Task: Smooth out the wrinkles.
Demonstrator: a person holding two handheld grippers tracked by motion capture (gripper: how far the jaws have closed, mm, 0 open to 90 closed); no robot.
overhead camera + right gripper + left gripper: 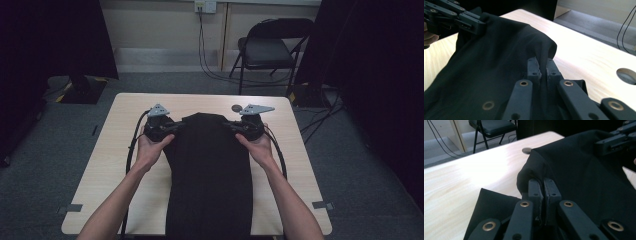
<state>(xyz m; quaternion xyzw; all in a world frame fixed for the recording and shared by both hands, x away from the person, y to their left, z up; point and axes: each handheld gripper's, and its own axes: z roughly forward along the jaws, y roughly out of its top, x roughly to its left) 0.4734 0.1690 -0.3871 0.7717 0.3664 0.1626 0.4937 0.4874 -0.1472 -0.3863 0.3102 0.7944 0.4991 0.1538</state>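
Note:
A black garment (207, 175) lies lengthwise down the middle of the wooden table (115, 145) and hangs over its near edge. Its far end is lifted off the table between both grippers. My left gripper (176, 128) is shut on the garment's left corner; in the left gripper view the cloth (579, 170) is pinched between the jaws of that gripper (543, 181). My right gripper (231, 126) is shut on the right corner, and the right gripper view has the fabric (494, 62) folded into the closed jaws of this gripper (541, 61). Each gripper view also catches the other gripper farther off.
A round hole (236, 107) in the tabletop lies just beyond the right gripper. A black folding chair (267, 47) stands behind the table, with cables on the floor. Dark curtains hang at both sides. Bare tabletop lies to the left and right of the garment.

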